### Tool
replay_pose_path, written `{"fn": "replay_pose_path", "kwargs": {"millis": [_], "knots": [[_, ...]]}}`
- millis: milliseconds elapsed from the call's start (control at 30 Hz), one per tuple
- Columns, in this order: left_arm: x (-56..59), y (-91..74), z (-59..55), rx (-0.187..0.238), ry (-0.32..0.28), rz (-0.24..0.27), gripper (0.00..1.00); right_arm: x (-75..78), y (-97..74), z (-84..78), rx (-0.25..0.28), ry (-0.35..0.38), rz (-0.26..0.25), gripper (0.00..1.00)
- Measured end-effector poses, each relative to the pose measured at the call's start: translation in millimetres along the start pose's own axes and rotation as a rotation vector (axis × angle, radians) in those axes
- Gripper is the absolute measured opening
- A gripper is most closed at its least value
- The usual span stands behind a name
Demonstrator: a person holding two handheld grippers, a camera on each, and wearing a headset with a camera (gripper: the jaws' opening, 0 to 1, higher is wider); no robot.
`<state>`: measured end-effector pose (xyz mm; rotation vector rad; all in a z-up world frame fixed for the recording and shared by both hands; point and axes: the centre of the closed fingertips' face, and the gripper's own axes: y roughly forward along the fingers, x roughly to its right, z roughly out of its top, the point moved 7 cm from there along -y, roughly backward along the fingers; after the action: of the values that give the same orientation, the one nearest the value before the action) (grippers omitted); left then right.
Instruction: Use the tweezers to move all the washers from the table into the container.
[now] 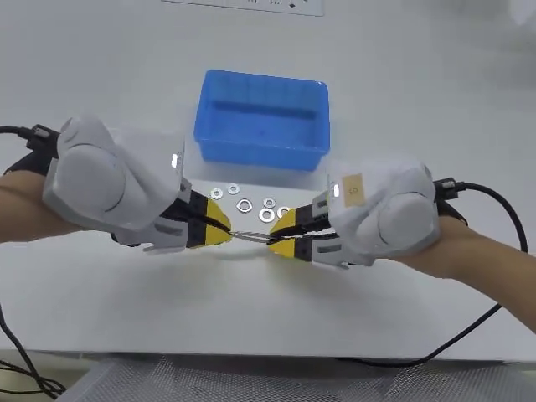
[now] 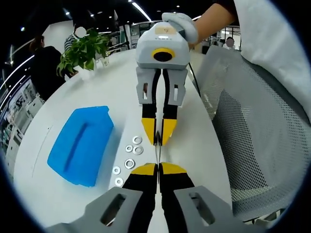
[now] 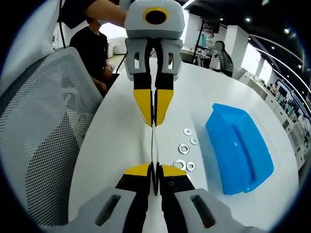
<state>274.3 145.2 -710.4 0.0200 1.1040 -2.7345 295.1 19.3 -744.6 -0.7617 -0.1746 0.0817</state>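
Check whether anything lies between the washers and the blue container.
Nothing visible does. The washers lie on bare table just before the open container; the tweezers, held by the left gripper and right gripper, sit on their near side.

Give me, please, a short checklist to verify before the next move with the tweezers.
1. Both ends of the thin metal tweezers held, by the left gripper and the right gripper, jaws shut: ok.
2. Which end is the tweezers' tip: cannot tell.
3. Washer in the tweezers: not ok; the small silver washers lie on the white table.
4. Open blue plastic container beside the washers: ok.
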Motion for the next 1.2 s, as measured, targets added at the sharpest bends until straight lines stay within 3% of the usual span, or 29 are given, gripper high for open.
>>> {"fn": "replay_pose_path", "kwargs": {"millis": [133, 233, 300, 367, 400, 667, 867, 1200], "knots": [[-0.2, -2.1, 14.5, 0.035, 0.010, 0.011, 0.04, -0.5, -6.4, -1.9, 0.032, 0.001, -0.028, 0.08], [-1.5, -1.8, 28.0, 0.091, -0.004, 0.012, 0.04, -0.9, -11.3, -4.1, 0.053, 0.005, -0.048, 0.08], [-0.6, -0.1, 35.9, 0.109, 0.035, 0.008, 0.04, -1.5, -14.6, -4.5, 0.063, 0.005, -0.055, 0.08], [0.6, 1.8, 41.9, 0.108, 0.115, -0.002, 0.04, -2.4, -16.2, -5.1, 0.066, -0.001, -0.060, 0.08], [1.2, 3.0, 44.7, 0.113, 0.088, 0.002, 0.04, -2.1, -17.4, -5.4, 0.067, -0.006, -0.064, 0.08], [-3.6, 15.4, 67.2, 0.180, 0.094, -0.015, 0.05, 0.1, -24.6, -8.9, 0.051, -0.042, -0.063, 0.09], [-2.3, 25.2, 77.0, 0.223, 0.089, -0.028, 0.05, -0.3, -28.9, -13.5, 0.057, -0.029, -0.068, 0.07], [0.7, 27.9, 76.8, 0.261, 0.066, -0.029, 0.06, -1.0, -30.0, -16.6, 0.088, -0.031, -0.073, 0.07]]}}
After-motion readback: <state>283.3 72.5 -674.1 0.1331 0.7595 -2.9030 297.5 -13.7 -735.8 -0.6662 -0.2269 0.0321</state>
